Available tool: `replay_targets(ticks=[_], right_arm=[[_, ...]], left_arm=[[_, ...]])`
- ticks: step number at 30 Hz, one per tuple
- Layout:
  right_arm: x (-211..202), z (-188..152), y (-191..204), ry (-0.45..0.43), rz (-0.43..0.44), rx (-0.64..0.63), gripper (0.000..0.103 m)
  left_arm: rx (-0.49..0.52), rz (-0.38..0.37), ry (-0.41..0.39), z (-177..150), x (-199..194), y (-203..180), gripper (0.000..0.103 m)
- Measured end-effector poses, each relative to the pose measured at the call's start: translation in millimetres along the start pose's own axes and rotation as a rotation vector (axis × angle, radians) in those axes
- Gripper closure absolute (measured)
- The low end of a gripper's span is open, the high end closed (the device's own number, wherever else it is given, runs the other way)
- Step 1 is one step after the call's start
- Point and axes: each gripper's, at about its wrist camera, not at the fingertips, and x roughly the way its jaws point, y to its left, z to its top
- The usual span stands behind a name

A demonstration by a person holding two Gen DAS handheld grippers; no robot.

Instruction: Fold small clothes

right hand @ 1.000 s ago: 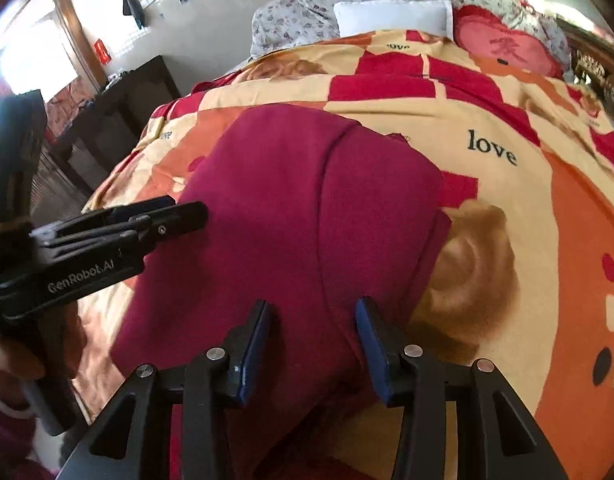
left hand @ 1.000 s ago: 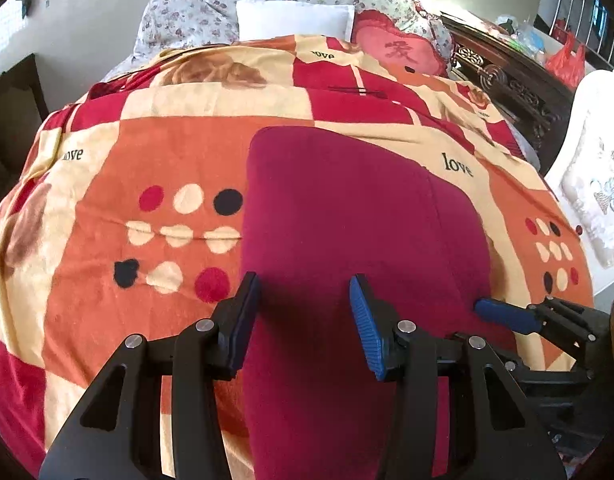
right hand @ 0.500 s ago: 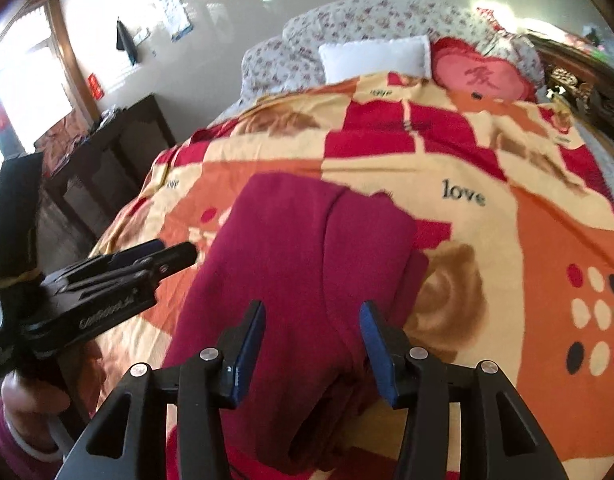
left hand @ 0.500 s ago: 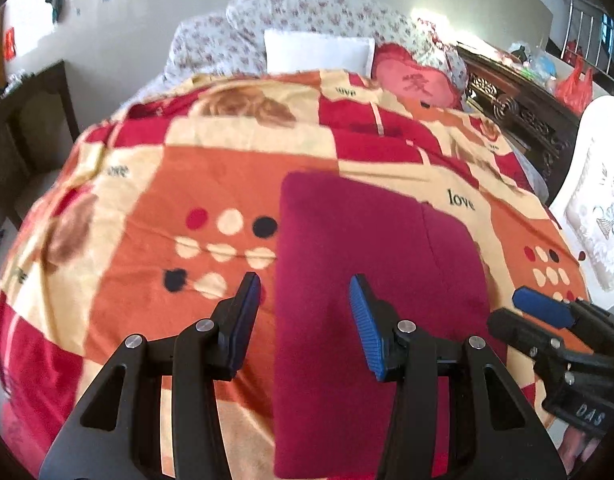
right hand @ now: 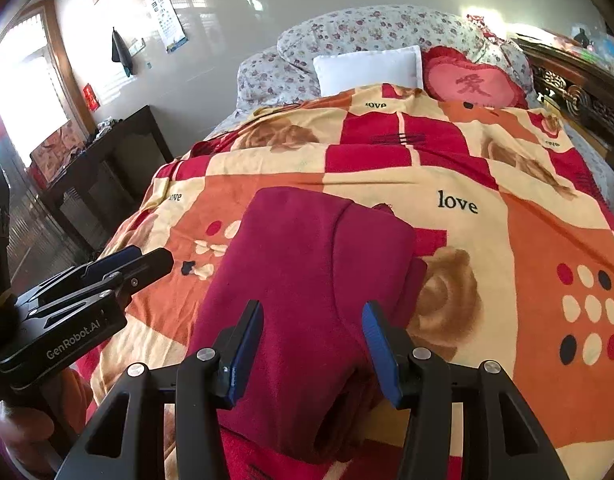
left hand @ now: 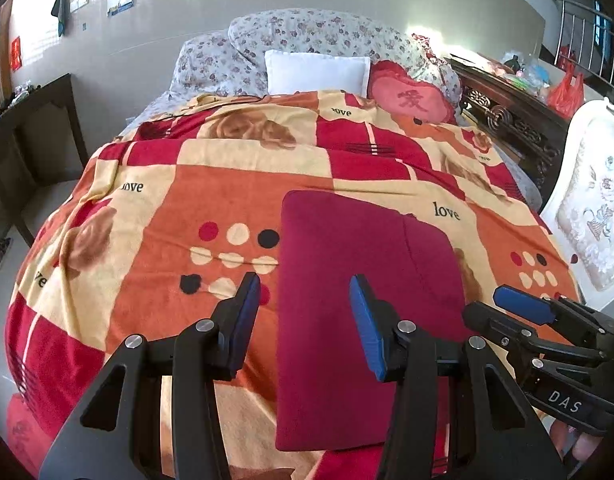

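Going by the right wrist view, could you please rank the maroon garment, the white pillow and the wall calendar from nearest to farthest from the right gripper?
From the right gripper:
1. Maroon garment, folded on the blanket just beyond the fingers.
2. White pillow, at the bed's head.
3. Wall calendar, upper left on the far wall.

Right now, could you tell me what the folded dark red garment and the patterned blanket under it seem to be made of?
The folded dark red garment looks like a soft, matte knit, perhaps fleece: thick rounded folds, no sheen. The orange, red and cream patterned blanket looks like printed plush, with a faint fuzzy nap; its exact fibre cannot be told.
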Motion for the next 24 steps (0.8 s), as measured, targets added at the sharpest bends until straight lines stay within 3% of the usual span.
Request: replay_targets(ticks=[24], right_arm=[[2.8, -5.7, 1.4, 0.034, 0.004, 0.011, 0.053]], left_arm=[[0.010, 0.003, 0.008, -4.0, -2.6, -2.4, 0.057]])
